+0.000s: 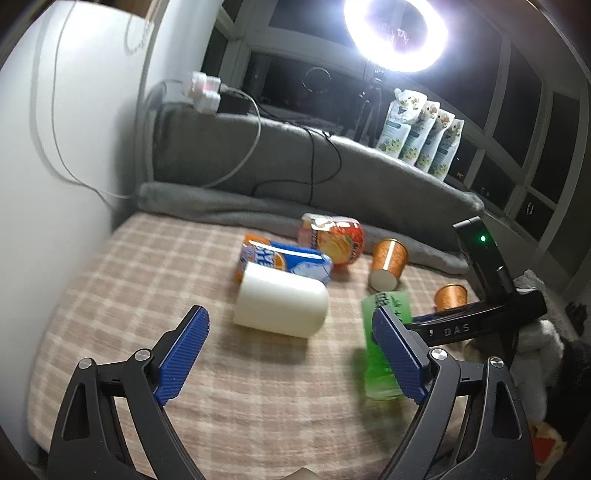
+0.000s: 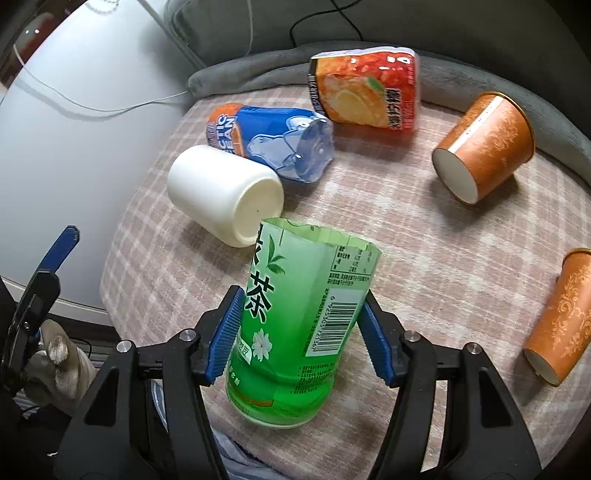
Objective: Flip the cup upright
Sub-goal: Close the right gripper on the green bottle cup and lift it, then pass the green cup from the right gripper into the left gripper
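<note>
A green tea-label cup (image 2: 295, 325), cut from a bottle, stands nearly upright with its open rim up on the checked cloth (image 2: 424, 258). My right gripper (image 2: 299, 332) is shut on the green cup, one blue pad on each side. The cup shows in the left wrist view (image 1: 384, 347) partly behind my right finger. My left gripper (image 1: 291, 350) is open and empty, hovering above the cloth just short of a white cup (image 1: 282, 304) that lies on its side. The white cup also shows in the right wrist view (image 2: 225, 192).
A blue bottle-cup (image 2: 273, 140), a red-orange bottle-cup (image 2: 365, 88) and two orange paper cups (image 2: 484, 147) (image 2: 561, 317) lie on their sides. A grey blanket (image 1: 295, 170) rims the back. A white wall (image 1: 66, 147) is on the left. A ring light (image 1: 395, 33) glares.
</note>
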`<action>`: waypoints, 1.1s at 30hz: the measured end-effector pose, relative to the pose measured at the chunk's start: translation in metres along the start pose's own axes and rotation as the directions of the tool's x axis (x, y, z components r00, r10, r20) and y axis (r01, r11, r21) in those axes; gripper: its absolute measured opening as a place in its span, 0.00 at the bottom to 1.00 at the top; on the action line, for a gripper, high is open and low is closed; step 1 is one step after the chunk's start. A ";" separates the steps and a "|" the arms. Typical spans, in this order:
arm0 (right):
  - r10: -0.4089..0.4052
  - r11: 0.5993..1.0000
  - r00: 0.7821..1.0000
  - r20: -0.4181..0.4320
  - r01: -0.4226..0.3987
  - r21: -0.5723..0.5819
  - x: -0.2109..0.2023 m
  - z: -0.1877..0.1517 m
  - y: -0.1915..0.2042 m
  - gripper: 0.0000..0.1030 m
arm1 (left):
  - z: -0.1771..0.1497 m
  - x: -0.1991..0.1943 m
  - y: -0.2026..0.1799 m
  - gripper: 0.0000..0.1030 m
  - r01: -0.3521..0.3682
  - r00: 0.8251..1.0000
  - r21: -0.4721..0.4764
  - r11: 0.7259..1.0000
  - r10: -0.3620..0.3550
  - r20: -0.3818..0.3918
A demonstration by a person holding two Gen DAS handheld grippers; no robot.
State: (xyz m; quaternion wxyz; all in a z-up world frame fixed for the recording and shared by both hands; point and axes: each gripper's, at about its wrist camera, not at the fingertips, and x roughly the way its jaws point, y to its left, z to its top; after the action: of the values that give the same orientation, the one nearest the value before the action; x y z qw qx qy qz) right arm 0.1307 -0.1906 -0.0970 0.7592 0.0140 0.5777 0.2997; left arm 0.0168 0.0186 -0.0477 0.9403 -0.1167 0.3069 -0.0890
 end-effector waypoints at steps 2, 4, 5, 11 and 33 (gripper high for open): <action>-0.007 1.000 1.000 0.006 0.007 -0.009 0.000 -0.001 0.002 0.63 | 0.000 0.003 -0.001 0.86 0.003 1.000 0.000 1.000 -0.003 -0.014; -0.011 1.000 1.000 0.014 0.012 -0.014 0.000 -0.002 0.003 0.64 | 0.000 0.005 -0.001 0.86 0.009 1.000 0.000 1.000 -0.009 -0.025; -0.012 1.000 1.000 0.019 0.012 -0.013 0.000 -0.002 0.003 0.64 | 0.000 0.006 -0.002 0.86 0.014 0.999 -0.001 1.000 -0.014 -0.032; 0.001 1.000 0.999 0.039 -0.001 -0.003 -0.003 -0.005 0.002 0.71 | -0.002 0.016 -0.002 0.86 0.028 0.997 -0.006 1.000 -0.029 -0.068; -0.085 0.974 0.966 0.243 0.030 0.225 -0.087 -0.073 -0.056 0.71 | 0.007 0.122 -0.031 0.70 0.245 0.848 -0.136 0.960 -0.280 -0.450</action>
State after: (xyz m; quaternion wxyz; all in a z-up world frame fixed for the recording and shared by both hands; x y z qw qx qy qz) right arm 0.0776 -0.3011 -0.0658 0.8283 0.1187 0.5067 0.2076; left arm 0.1149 -0.0395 -0.1018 0.8132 -0.1672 0.5074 -0.2307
